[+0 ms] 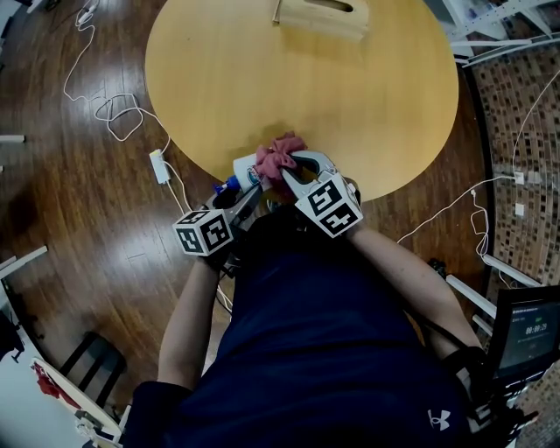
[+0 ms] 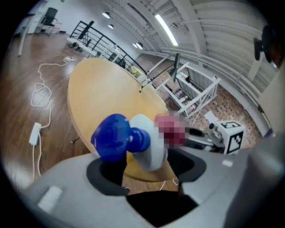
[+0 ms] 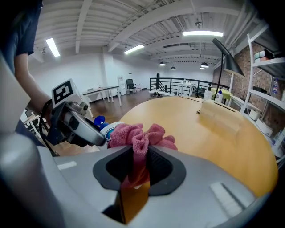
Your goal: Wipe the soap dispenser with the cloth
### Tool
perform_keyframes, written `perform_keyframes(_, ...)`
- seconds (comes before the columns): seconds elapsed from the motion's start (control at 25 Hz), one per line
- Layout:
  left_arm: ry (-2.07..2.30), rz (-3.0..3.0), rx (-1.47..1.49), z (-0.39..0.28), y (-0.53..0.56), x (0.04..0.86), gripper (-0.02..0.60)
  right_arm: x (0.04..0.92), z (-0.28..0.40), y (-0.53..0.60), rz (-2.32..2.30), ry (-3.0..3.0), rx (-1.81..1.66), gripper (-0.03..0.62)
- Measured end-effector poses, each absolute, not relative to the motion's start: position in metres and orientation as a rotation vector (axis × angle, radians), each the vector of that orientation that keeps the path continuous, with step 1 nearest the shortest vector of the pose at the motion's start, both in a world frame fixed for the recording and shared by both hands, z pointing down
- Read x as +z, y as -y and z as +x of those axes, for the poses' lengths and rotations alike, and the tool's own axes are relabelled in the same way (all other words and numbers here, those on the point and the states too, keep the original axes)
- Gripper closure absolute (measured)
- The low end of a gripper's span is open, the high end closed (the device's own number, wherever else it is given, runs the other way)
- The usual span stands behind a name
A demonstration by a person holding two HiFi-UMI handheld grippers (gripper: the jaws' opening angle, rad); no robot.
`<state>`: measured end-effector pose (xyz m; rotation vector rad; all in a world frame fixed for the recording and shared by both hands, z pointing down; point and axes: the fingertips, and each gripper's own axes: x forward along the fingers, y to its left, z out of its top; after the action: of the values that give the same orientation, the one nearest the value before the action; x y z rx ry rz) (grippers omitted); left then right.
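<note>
Between the jaws of the right claw (image 3: 139, 162): a pink cloth (image 3: 138, 136), pinched tight in a narrow fold, with the loose bunch spilling out past the tips. Cloth bunch sits against the white body of the soap dispenser (image 2: 149, 142), just ahead and to the left of this claw.

Left claw (image 2: 144, 161): closed on the dispenser near its neck. Blue pump head (image 2: 111, 136) rides over its left jaw and the white body runs forward toward the right jaw. Bottle tipped on its side, pump end pointing back at the person, body over the near rim of the round wooden counter (image 1: 262, 79).

Both claws meet at that near rim, tips close together, marker cubes (image 1: 203, 232) trailing behind toward the person's dark shirt (image 1: 332, 350).

Farther out: bare counter top, with a pale wooden block (image 1: 322, 16) at its far side. Left of the left claw, down on the dark wood floor (image 1: 52, 254), lie a looping white cable (image 1: 114, 114) and a small white adapter (image 1: 158, 166).
</note>
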<state>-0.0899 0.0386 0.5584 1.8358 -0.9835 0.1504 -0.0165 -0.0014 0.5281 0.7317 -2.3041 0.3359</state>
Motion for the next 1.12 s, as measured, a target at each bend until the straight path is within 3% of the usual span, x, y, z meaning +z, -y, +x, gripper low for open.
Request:
perform_keyframes(0.16,0.923,1.983,0.311,-0.082,-0.049,0.557,0.305,0.532,-0.008,0.011,0.722,2.296,0.284,0.507)
perform_keyframes(0.44,0.72,2.198,0.865,-0.047,-0.077,0.583,0.324,0.534,0.021,0.036,0.702,2.151,0.053,0.505)
perform_keyframes(0.6,0.869,2.313,0.926,-0.079,-0.052,0.543,0.39,0.514,0.02,0.045,0.77,2.186,0.107,0.503)
perform_keyframes(0.68,0.867,2.417,1.15,-0.095,-0.03,0.546,0.378,0.499,0.0,0.041,0.78,2.25,0.146,0.503)
perform_keyframes(0.76,0.694,2.501,1.469,-0.096,-0.021,0.568,0.328,0.496,-0.034,0.025,0.686,2.308,0.157,0.503)
perform_keyframes(0.88,0.387,2.545,1.75,-0.082,-0.023,0.596,0.319,0.515,-0.072,-0.003,0.527,2.307,0.101,0.503)
perform_keyframes(0.92,0.361,2.548,1.775,-0.078,-0.023,0.6,0.339,0.522,-0.075,-0.007,0.504,2.293,0.075,0.503)
perform_keyframes(1.0,0.41,2.544,1.764,-0.075,-0.018,0.602,0.448,0.531,-0.069,-0.01,0.497,2.278,0.017,0.503)
perform_keyframes(1.12,0.473,2.51,1.694,-0.079,-0.015,0.6,0.451,0.533,-0.051,-0.008,0.533,2.265,-0.025,0.503)
